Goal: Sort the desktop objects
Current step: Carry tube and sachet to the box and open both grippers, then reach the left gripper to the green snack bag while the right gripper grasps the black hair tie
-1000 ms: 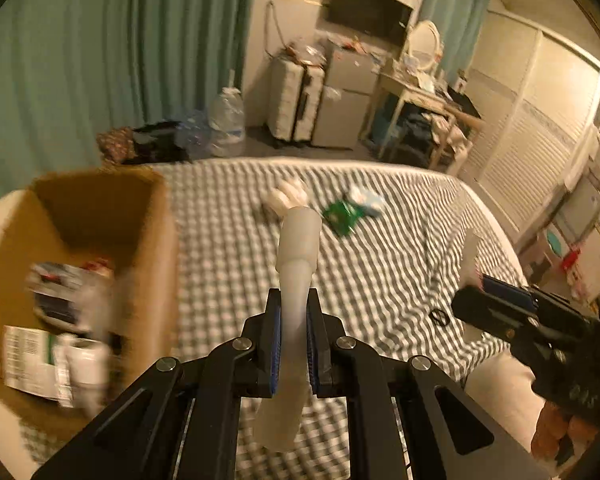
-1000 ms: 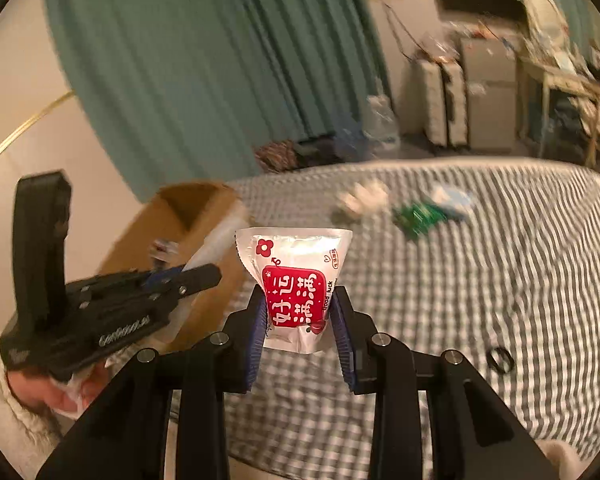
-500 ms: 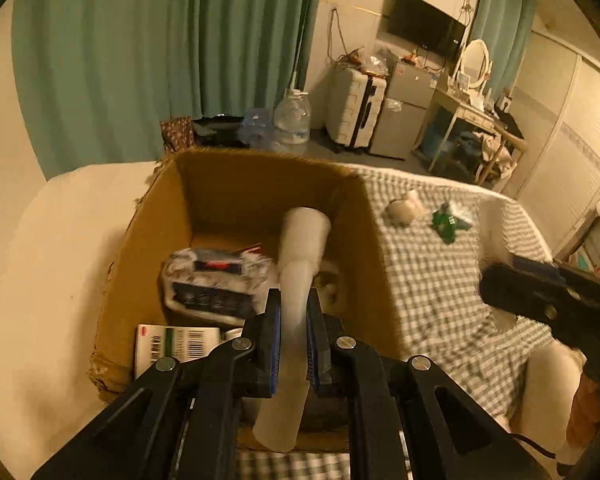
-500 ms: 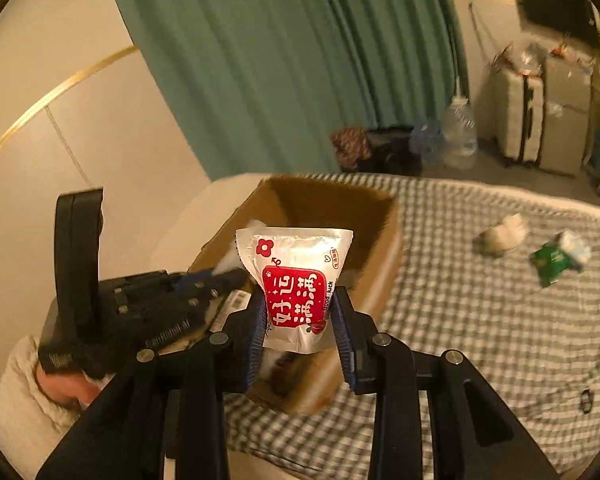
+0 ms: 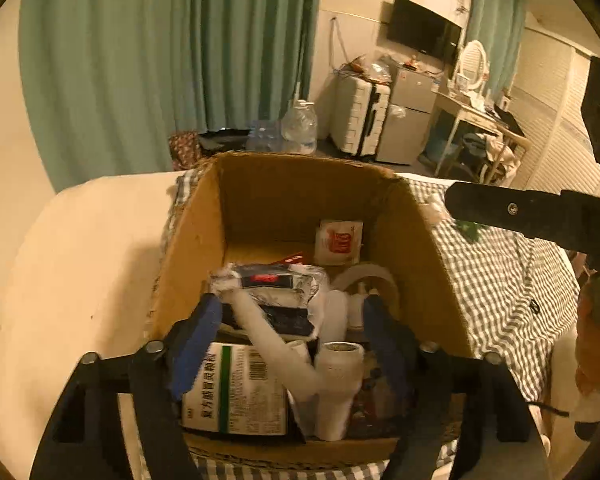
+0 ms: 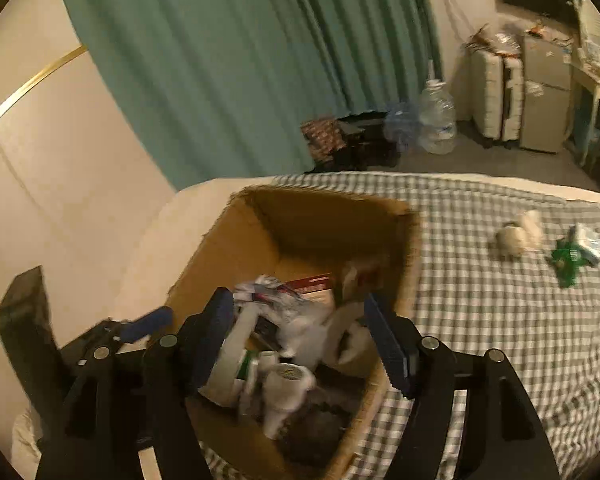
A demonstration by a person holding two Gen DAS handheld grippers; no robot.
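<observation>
Both grippers hang over the open cardboard box (image 5: pixel 416 240), which sits at the corner of the checked bedcover (image 6: pixel 480 320) nearest the green curtain (image 6: pixel 240 60).

The left gripper (image 5: pixel 292 344) points steeply down into the box with its jaws spreading apart; its blue pads (image 5: pixel 198 336) stand clear on either side and press on nothing. Between and below them lies the white tube (image 5: pixel 276 344), loose on top of the box's contents. Its long axis runs on a slant, from the upper left near the left pad down to the lower right, where its end meets an upright white bottle (image 5: pixel 336 384). Beneath it are a green-and-white medicine carton (image 5: pixel 232 392) and a crinkled silver packet (image 5: pixel 268 284).

The right gripper (image 6: pixel 300 344) also tilts downward over the box from the near right side, jaws likewise opening with nothing pinched between the pads (image 6: pixel 388 344). The red-and-white sachet (image 5: pixel 338 242) is inside the box, standing nearly upright against the far wall toward the far right corner, printed face toward the left camera; in the right wrist view it is only a blur.

In the left wrist view the right gripper's black body reaches in from the right edge above the box's right wall. In the right wrist view the left gripper sits at lower left beside the box's near left corner.

On the bedcover, well apart from the box, lie a whitish crumpled lump (image 6: pixel 518 236) and a green packet (image 6: pixel 568 258).
</observation>
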